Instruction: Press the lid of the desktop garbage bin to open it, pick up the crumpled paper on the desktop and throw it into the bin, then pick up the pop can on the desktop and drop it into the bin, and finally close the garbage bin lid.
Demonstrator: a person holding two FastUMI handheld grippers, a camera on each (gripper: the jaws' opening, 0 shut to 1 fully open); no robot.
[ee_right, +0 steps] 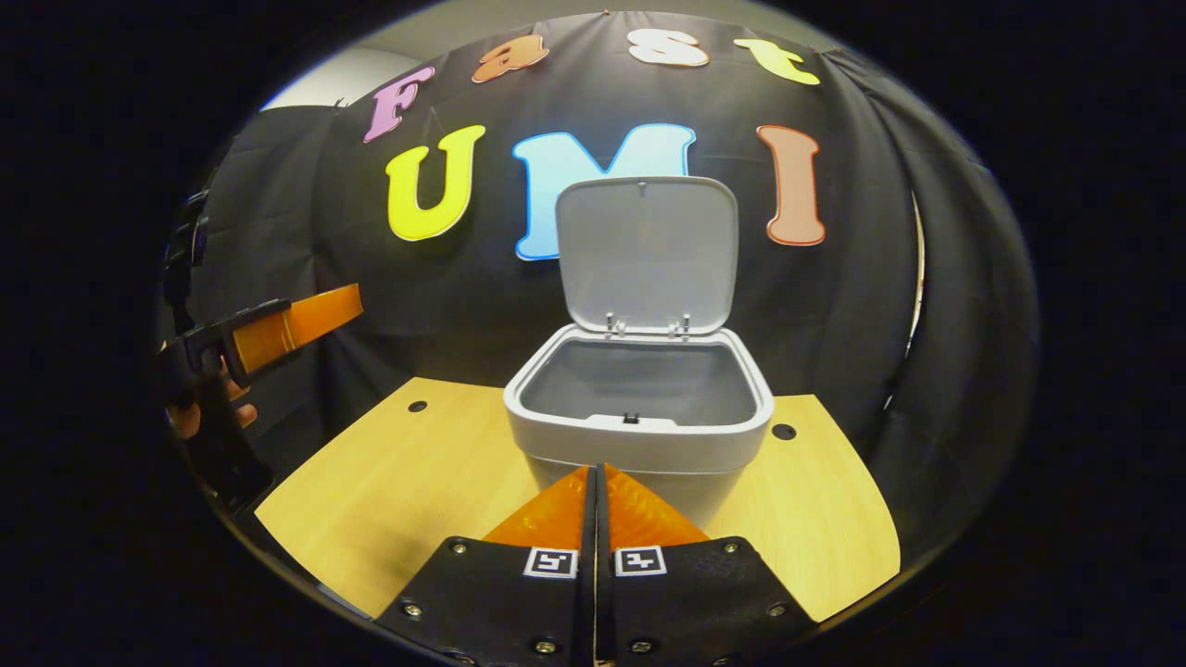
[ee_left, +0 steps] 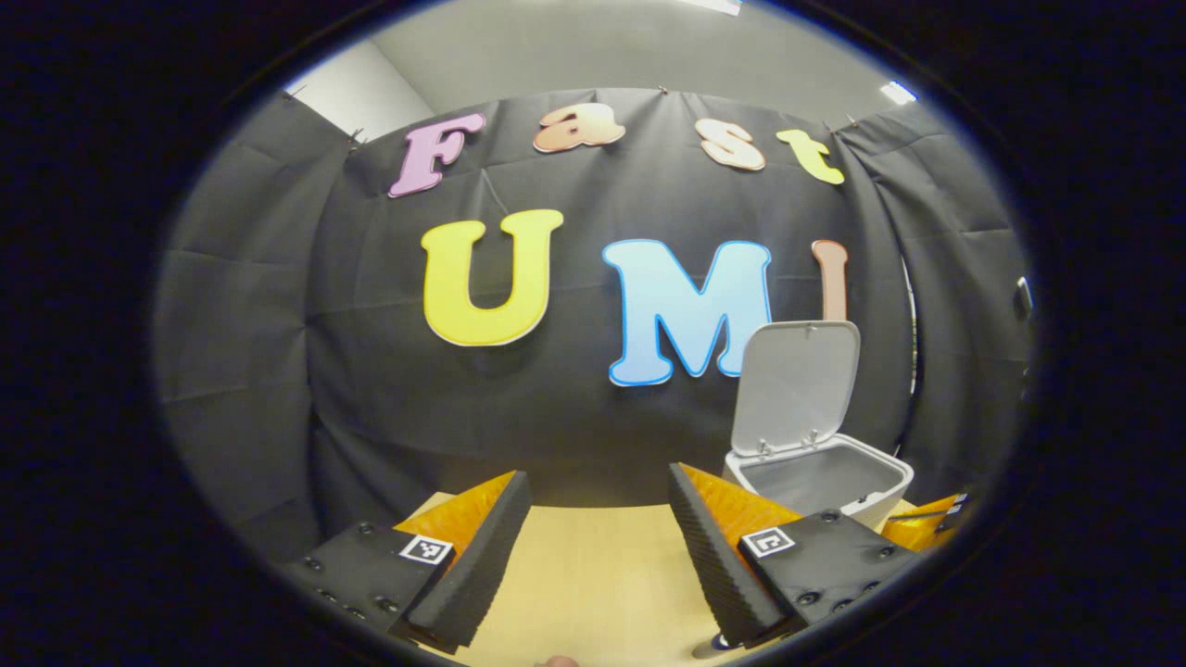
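The white desktop bin [ee_right: 639, 435] stands on the wooden table [ee_right: 408, 482] with its lid [ee_right: 647, 255] swung up against the wall. The inside that I can see looks bare. My right gripper [ee_right: 598, 505] is shut, fingers pressed together with nothing between them, just in front of the bin's front wall. In the left gripper view the bin [ee_left: 820, 477] sits ahead to the right with its lid [ee_left: 801, 380] upright. My left gripper [ee_left: 598, 547] is open and holds nothing, above the table [ee_left: 593, 574]. The right gripper view shows the left gripper [ee_right: 301, 322] raised at far left.
A hand [ee_right: 199, 412] holds the left gripper off the table's left edge. Two small dark holes [ee_right: 417, 406] [ee_right: 784, 431] mark the tabletop on either side of the bin. Black cloth walls close in behind and on both sides.
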